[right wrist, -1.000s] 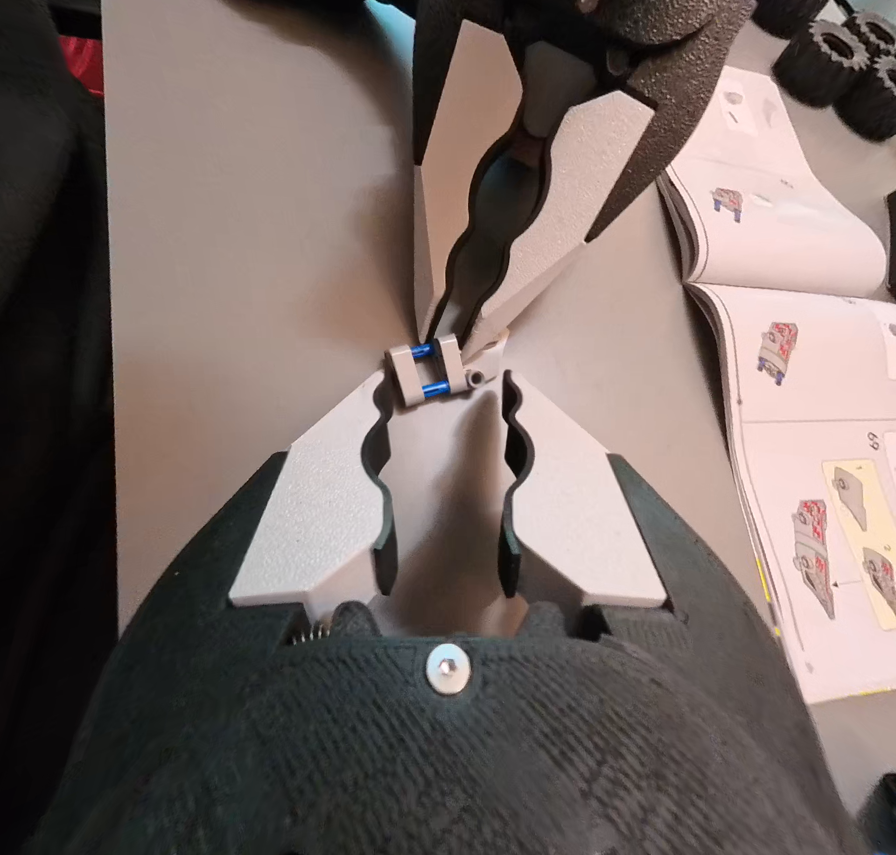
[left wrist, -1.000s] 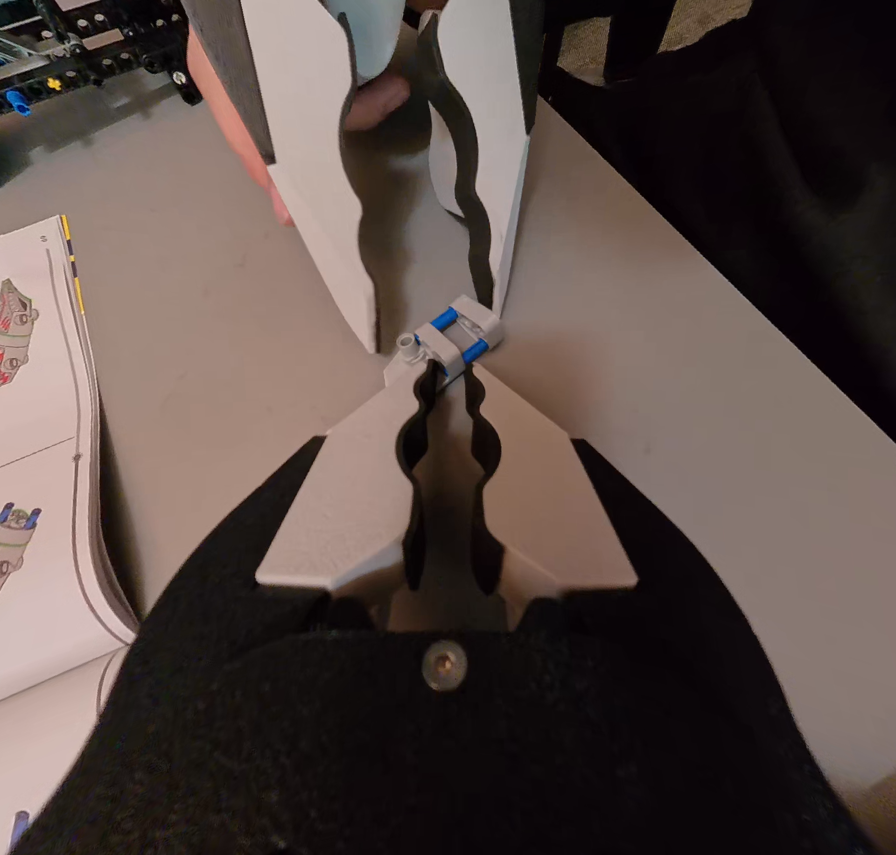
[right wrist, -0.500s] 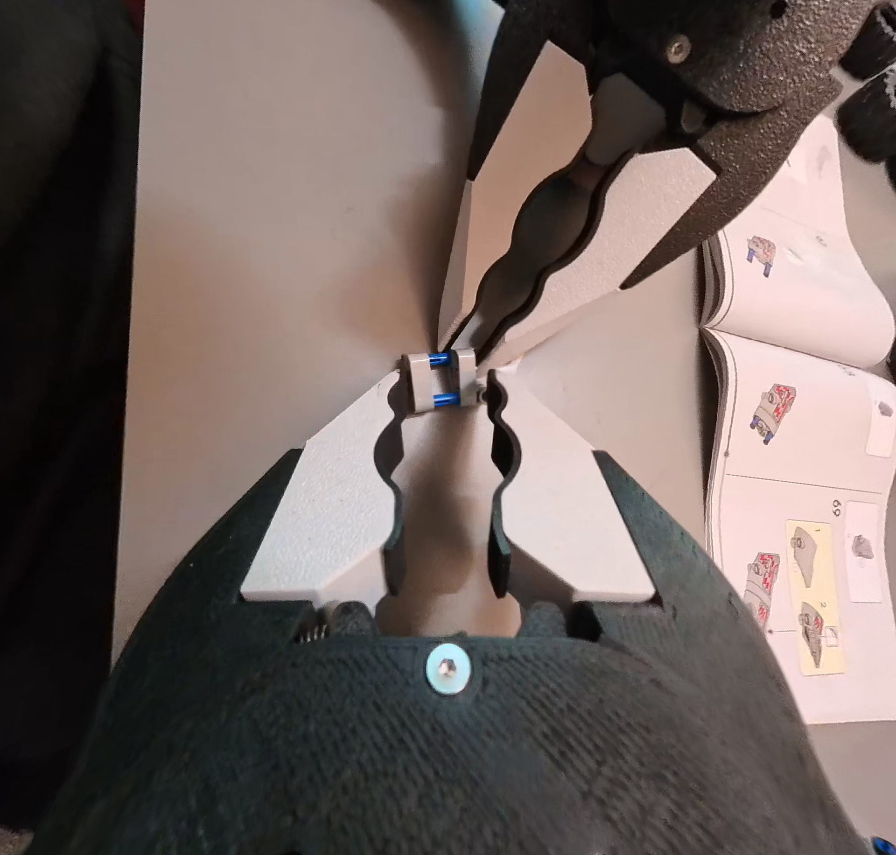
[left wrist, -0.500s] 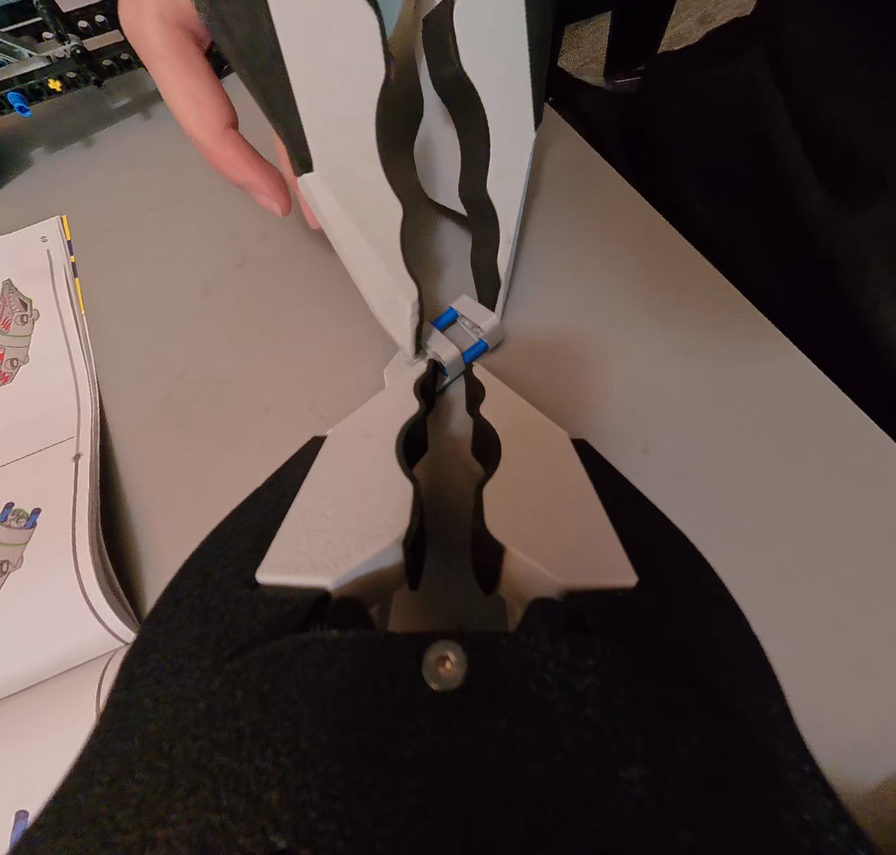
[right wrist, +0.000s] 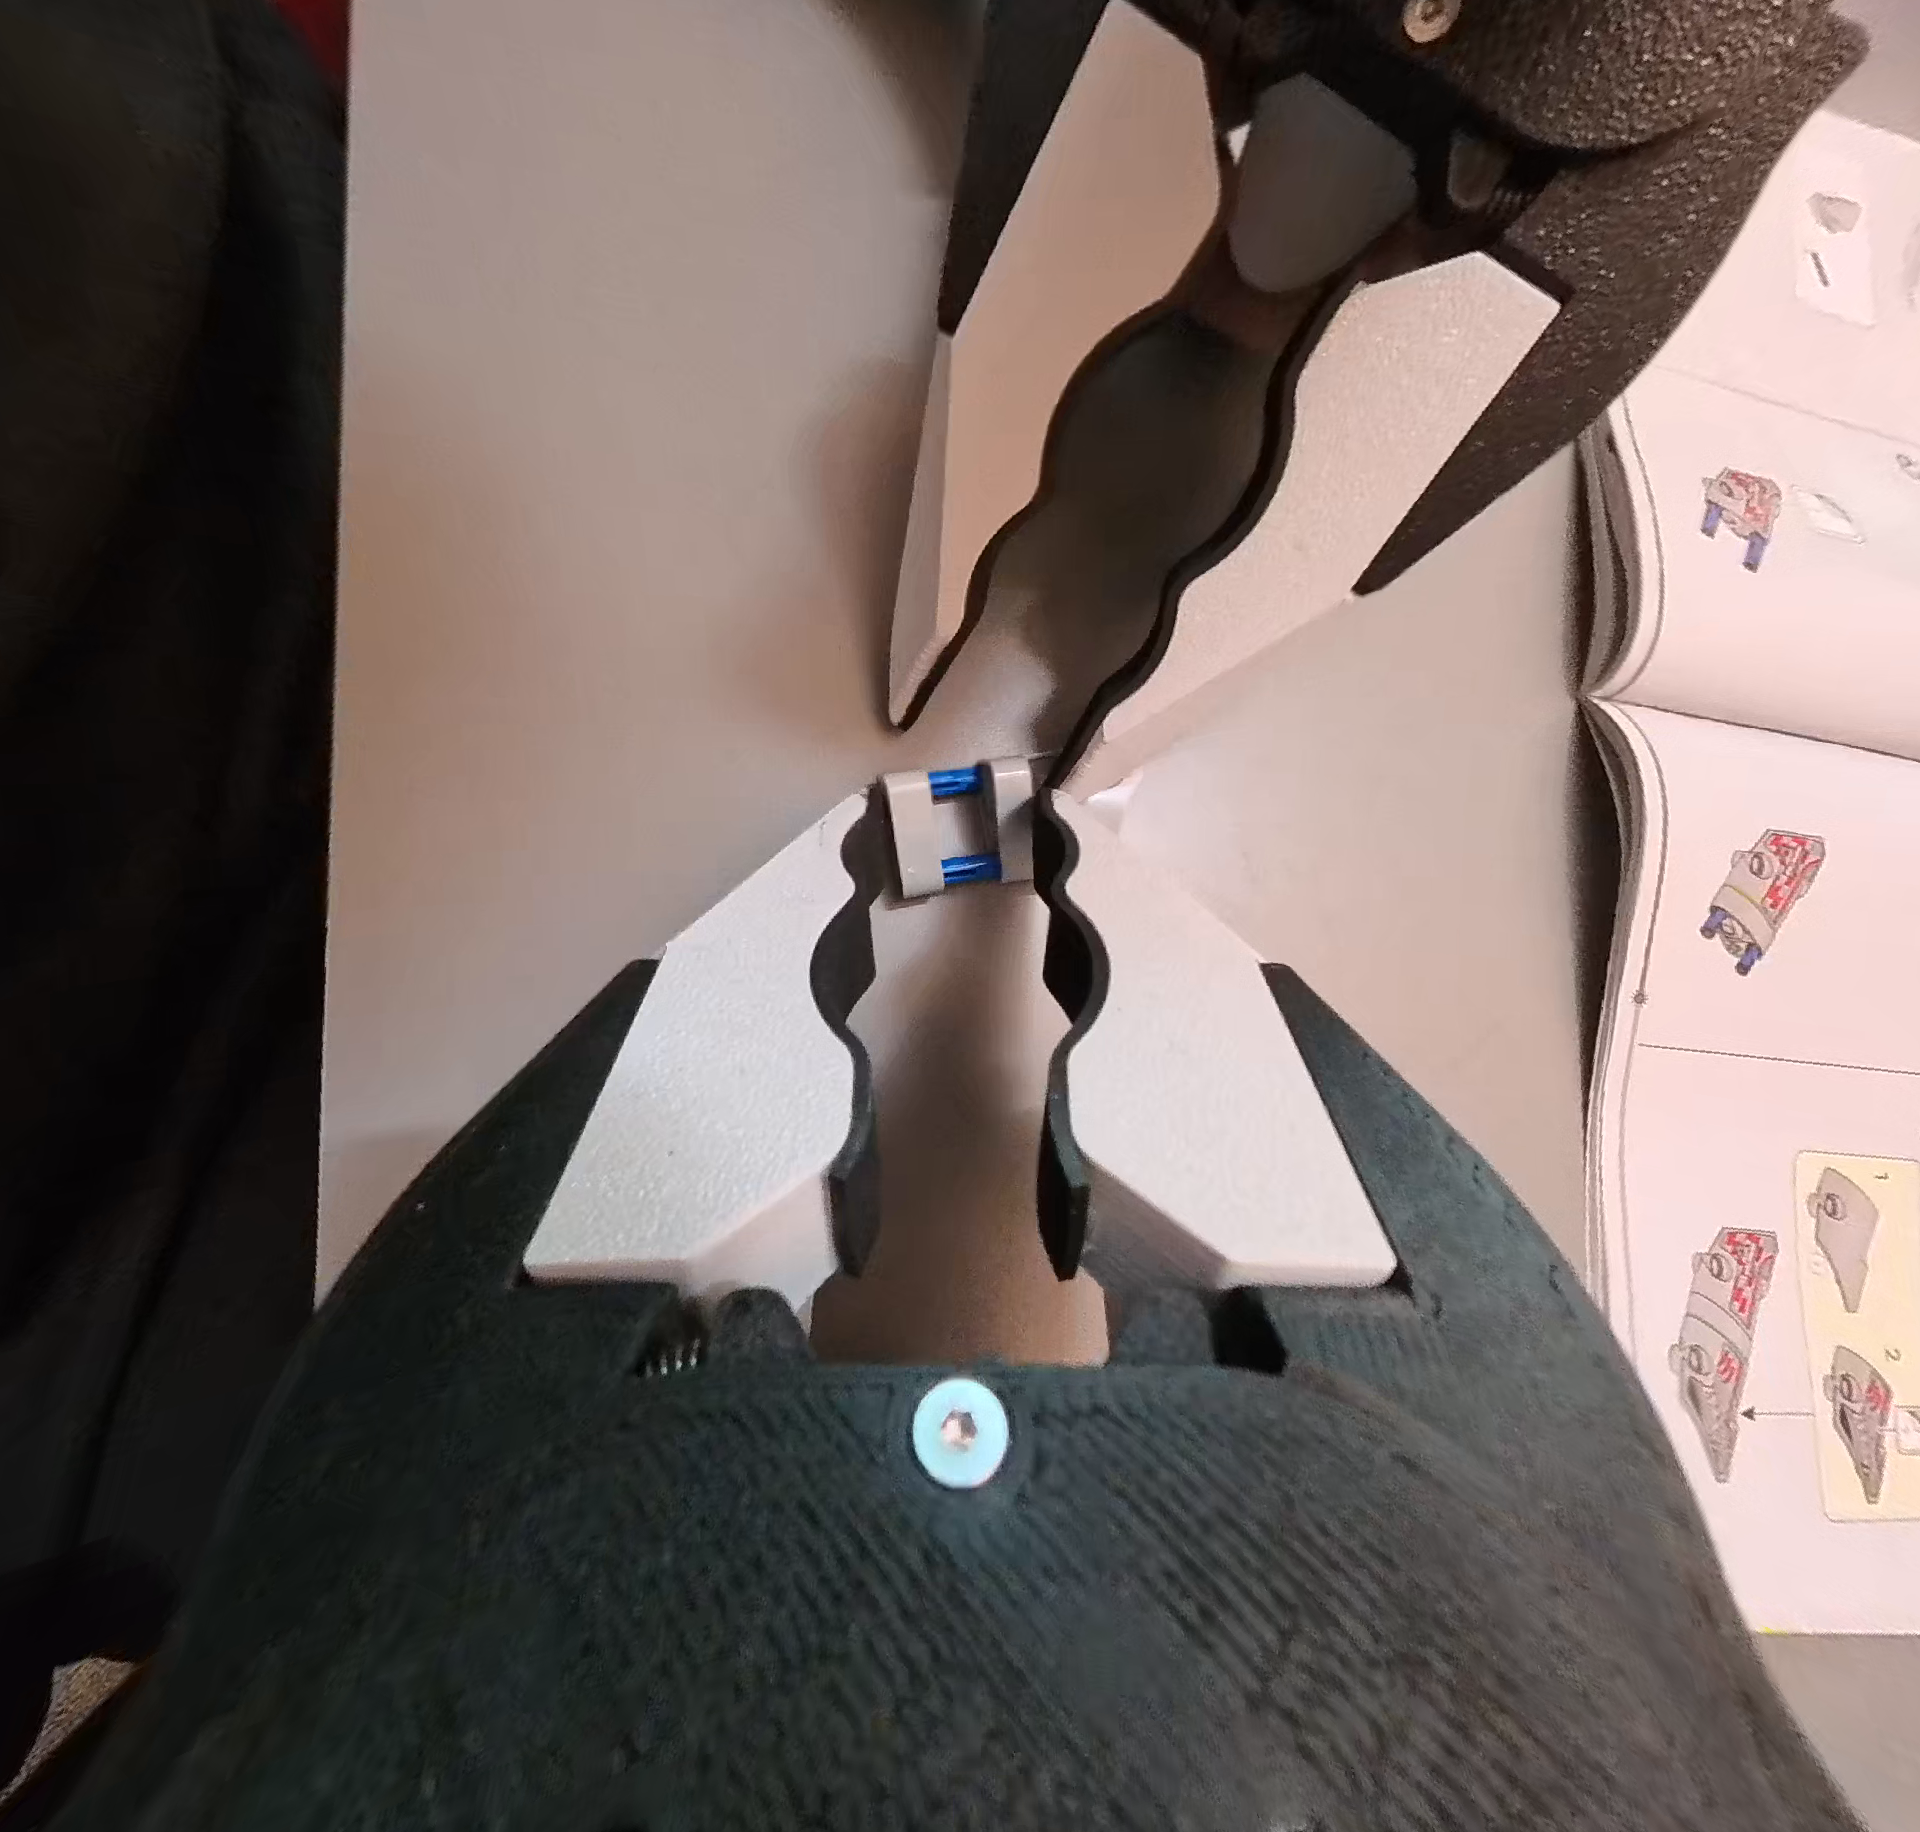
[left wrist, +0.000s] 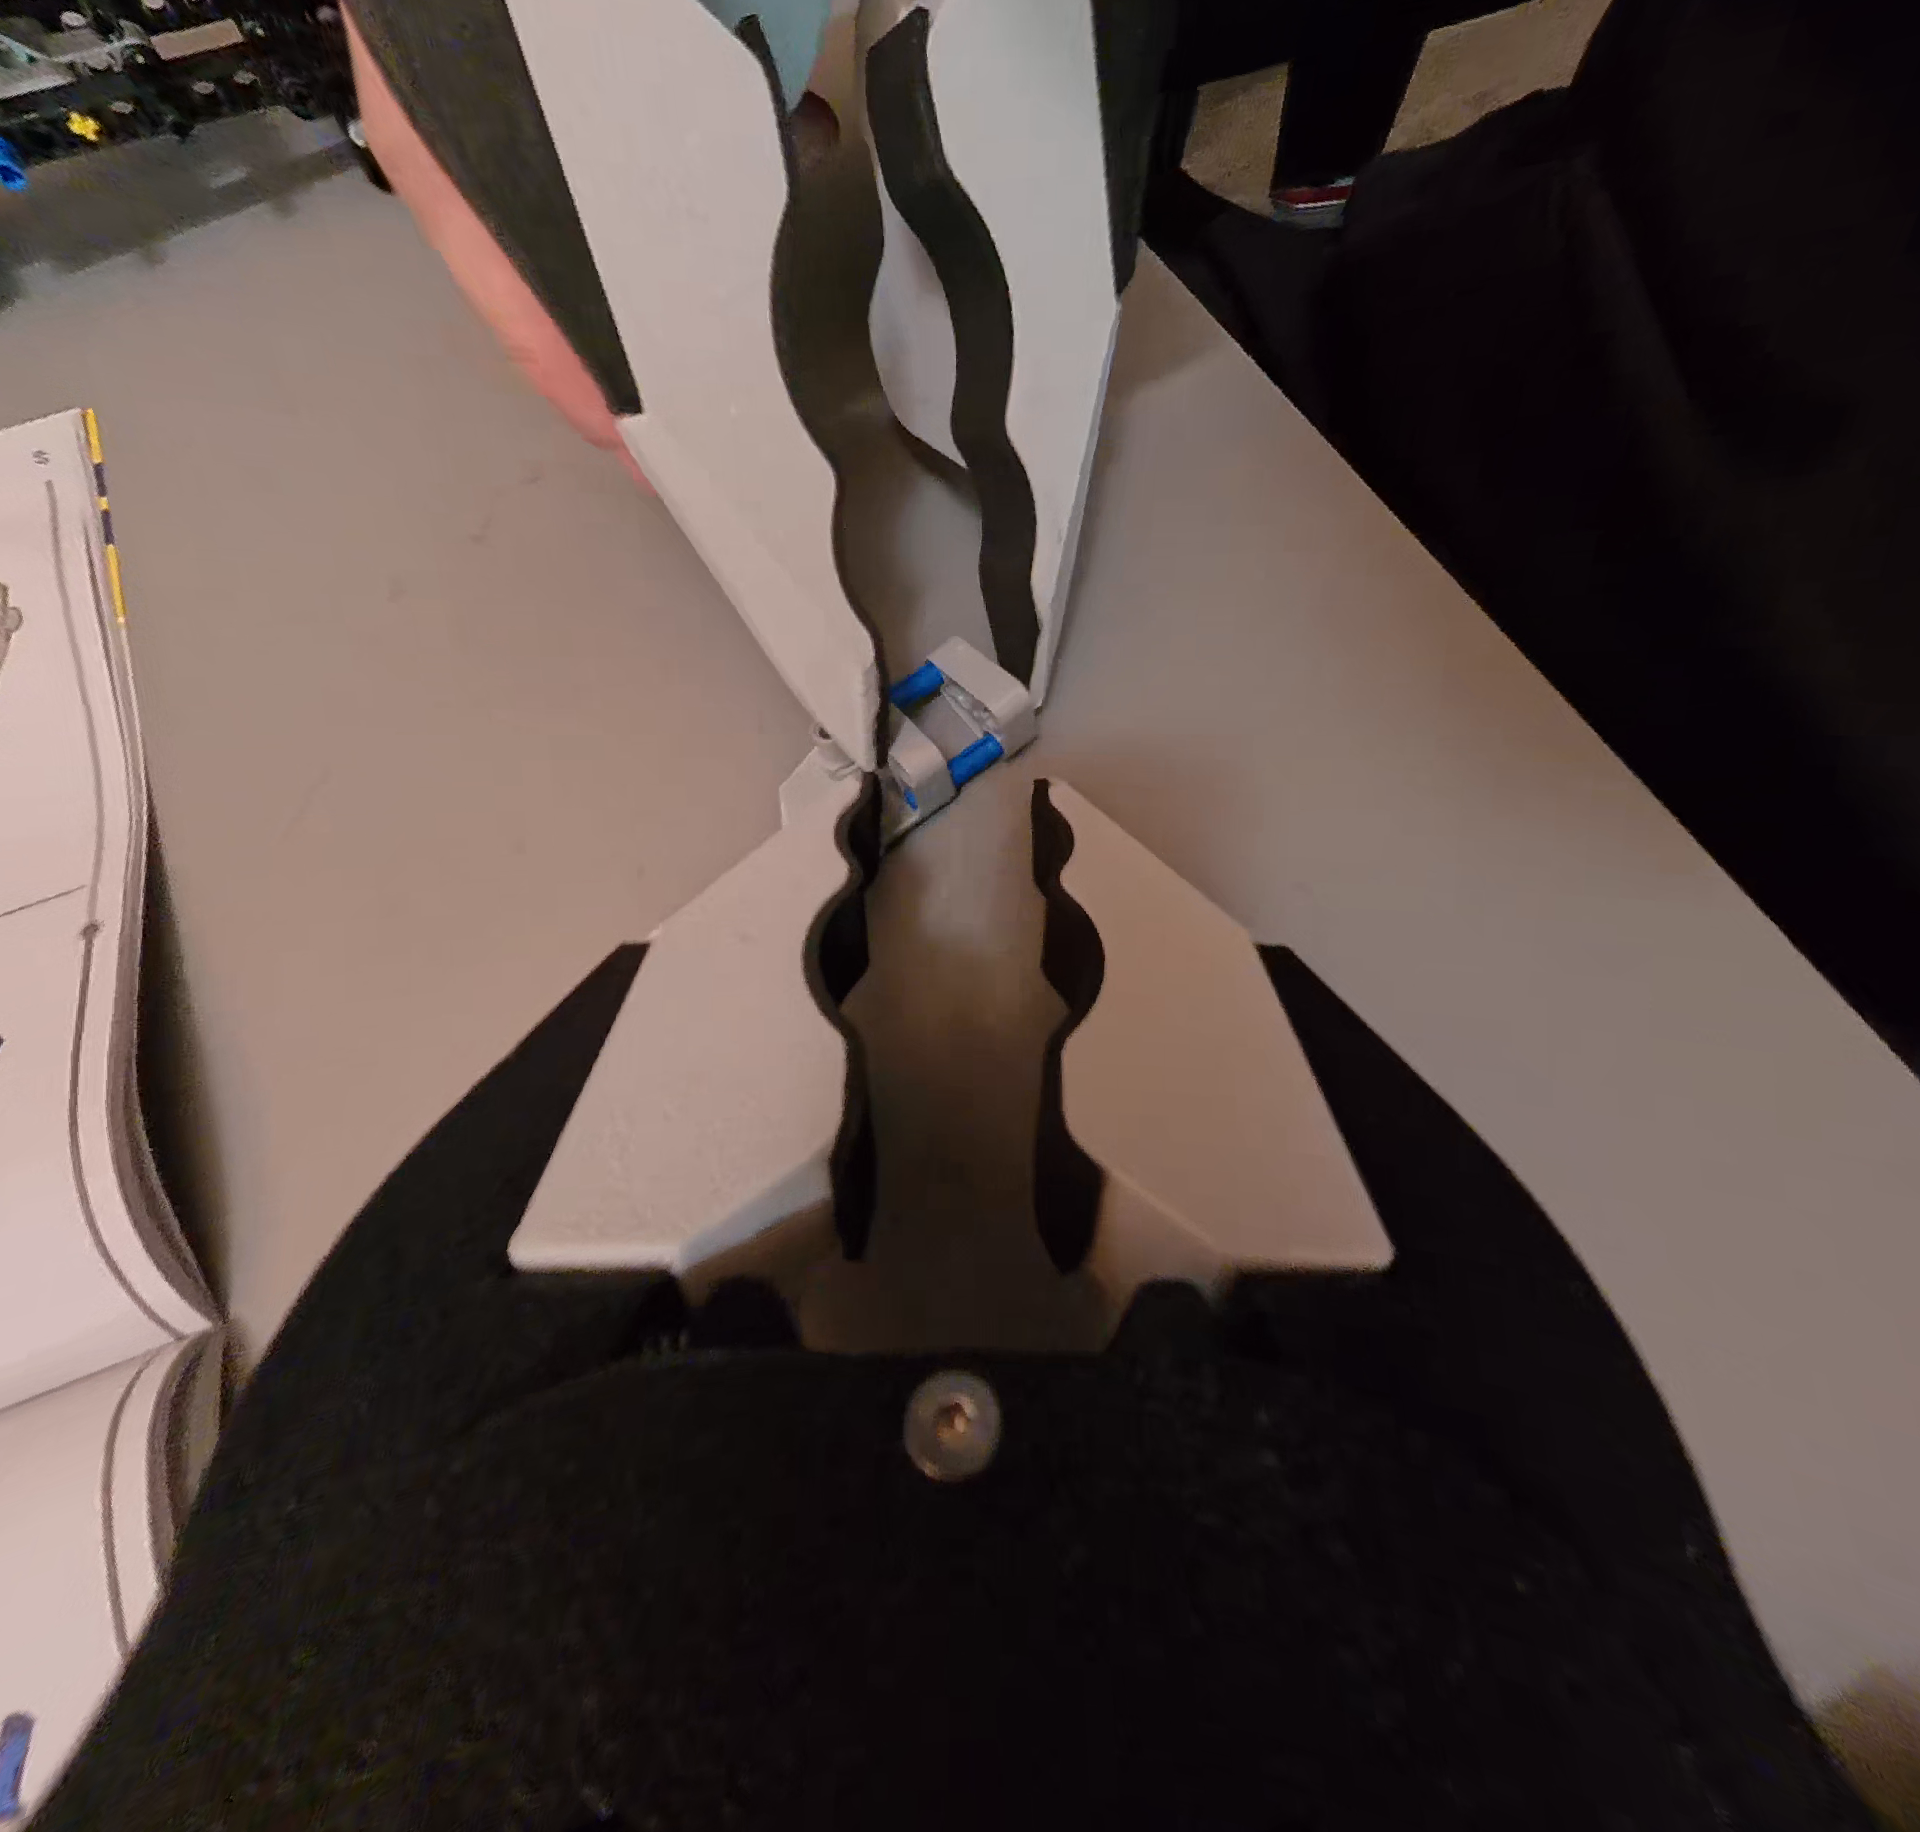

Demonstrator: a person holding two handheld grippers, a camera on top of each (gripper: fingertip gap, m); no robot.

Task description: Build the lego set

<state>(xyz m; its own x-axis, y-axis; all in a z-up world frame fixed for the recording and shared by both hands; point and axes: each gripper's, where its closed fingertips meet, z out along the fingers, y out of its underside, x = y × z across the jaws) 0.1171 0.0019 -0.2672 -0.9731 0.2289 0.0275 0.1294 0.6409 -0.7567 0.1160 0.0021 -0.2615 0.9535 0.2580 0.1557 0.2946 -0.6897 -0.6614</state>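
Grey and blue, the small lego piece (right wrist: 954,837) sits pinched between the tips of the right gripper (right wrist: 951,832): two short grey beams joined by two blue pins, with one padded finger against each beam. In the left wrist view the same piece (left wrist: 961,728) shows between those tips, just above the pale table (left wrist: 416,639). The left gripper (left wrist: 956,795) stands parted, its jaws clear of the piece; one tip lies just beside the near beam, the other apart from it. Both tools meet nose to nose near the table's edge. An open instruction booklet (right wrist: 1766,847) lies on the table off to one side. Farther back, a dark studded lego frame (left wrist: 135,47) rests on the table, and part of a hand (left wrist: 488,328) shows behind the right gripper
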